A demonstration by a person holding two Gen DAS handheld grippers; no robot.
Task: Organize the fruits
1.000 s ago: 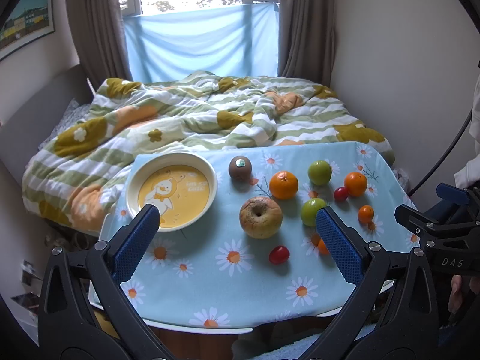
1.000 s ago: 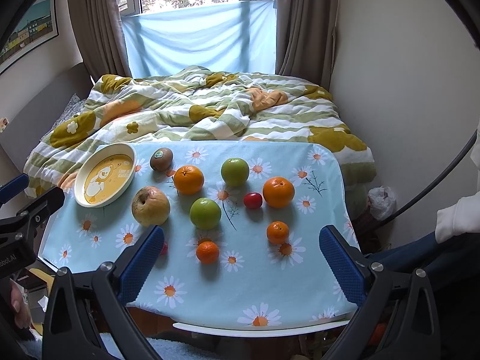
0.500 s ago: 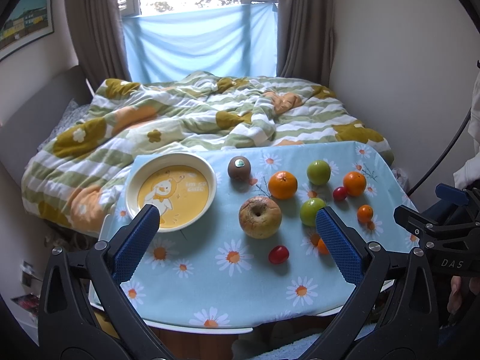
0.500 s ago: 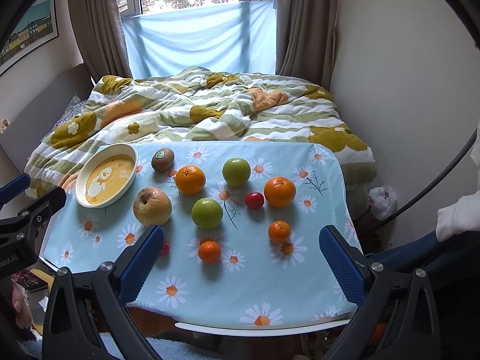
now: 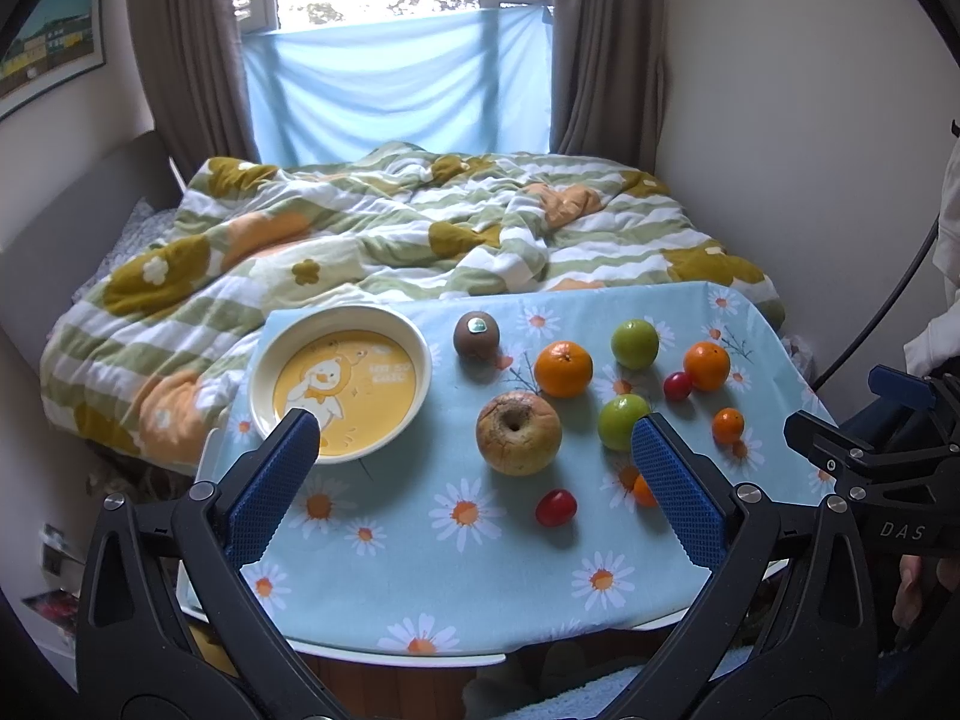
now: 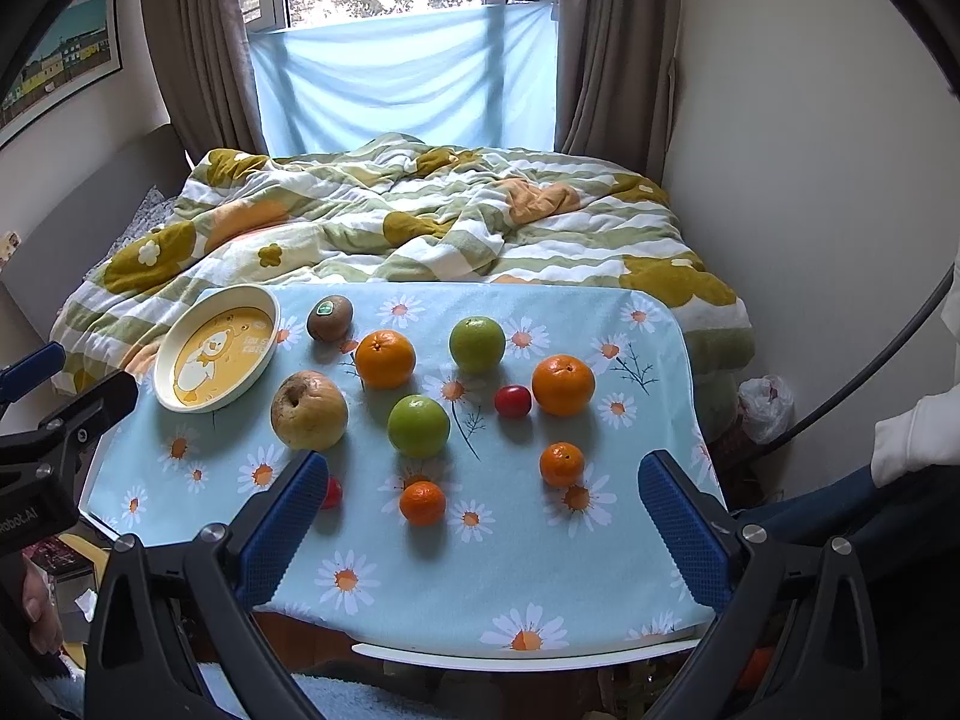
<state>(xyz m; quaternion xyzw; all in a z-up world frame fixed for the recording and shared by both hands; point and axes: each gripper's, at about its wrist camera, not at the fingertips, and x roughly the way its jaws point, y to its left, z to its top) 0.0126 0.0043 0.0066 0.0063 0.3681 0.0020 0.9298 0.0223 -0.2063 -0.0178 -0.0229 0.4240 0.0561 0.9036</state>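
Note:
Fruit lies spread over a table with a light blue daisy cloth (image 5: pixel 420 570) (image 6: pixel 420 588). A cream plate with a yellow duck picture (image 5: pixel 341 383) (image 6: pixel 217 357) sits empty at the left. Nearby are a kiwi (image 5: pixel 476 333) (image 6: pixel 329 317), a large brownish apple (image 5: pixel 518 433) (image 6: pixel 309 410), two green apples (image 6: pixel 477 344) (image 6: pixel 418 426), oranges (image 6: pixel 384 359) (image 6: pixel 563 384), small tangerines (image 6: pixel 423 503) (image 6: pixel 561 464) and red cherry tomatoes (image 5: pixel 555 507) (image 6: pixel 512 401). My left gripper (image 5: pixel 468 450) and right gripper (image 6: pixel 483 501) hover open over the near edge, holding nothing.
A bed with a green, white and orange floral quilt (image 5: pixel 390 240) lies right behind the table. A white wall (image 6: pixel 810 180) closes the right side. A white sleeve (image 6: pixel 912 438) shows at the right. The table's front edge (image 6: pixel 510 657) is close below my fingers.
Both views have crept slightly closer to the table. Nothing on the table has moved and both grippers stay open.

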